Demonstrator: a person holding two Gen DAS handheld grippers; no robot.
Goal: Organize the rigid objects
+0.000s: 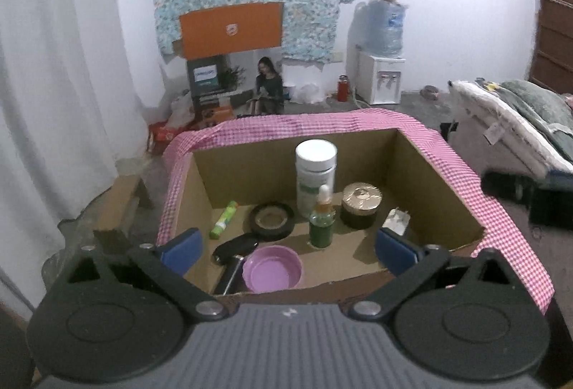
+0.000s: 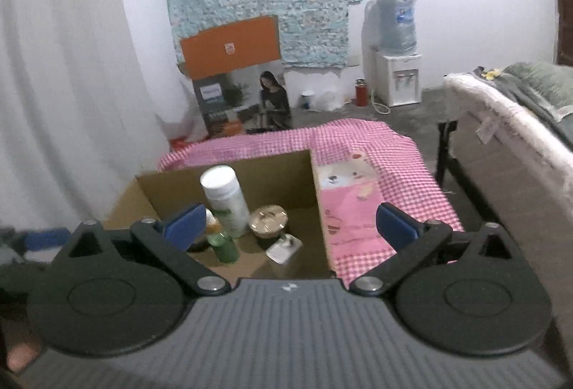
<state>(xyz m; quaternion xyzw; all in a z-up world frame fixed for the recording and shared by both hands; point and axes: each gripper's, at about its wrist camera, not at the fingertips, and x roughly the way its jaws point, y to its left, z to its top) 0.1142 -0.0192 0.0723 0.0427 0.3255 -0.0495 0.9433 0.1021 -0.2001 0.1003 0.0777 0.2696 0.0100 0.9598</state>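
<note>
Above the near edge of the cardboard box (image 1: pixel 229 174), the left gripper (image 1: pixel 288 251) and right gripper (image 2: pixel 290 226) are being held spread wide, gripping nothing. Inside, a purple bowl (image 1: pixel 272 269) is lying nearest, a green dropper bottle (image 1: pixel 321 219) and gold-lidded jar (image 1: pixel 360 204) beyond, a white-capped bottle (image 1: pixel 316 174) standing farthest back.

Cardboard box (image 1: pixel 229 174) holding the sorted items

White bottle (image 1: pixel 316 174), green dropper bottle (image 1: pixel 321 227) and gold-lidded jar (image 1: pixel 360 204) stand upright; black ring (image 1: pixel 272 220), green tube (image 1: pixel 224 219) and purple bowl (image 1: pixel 272 269) lie nearer.
</note>
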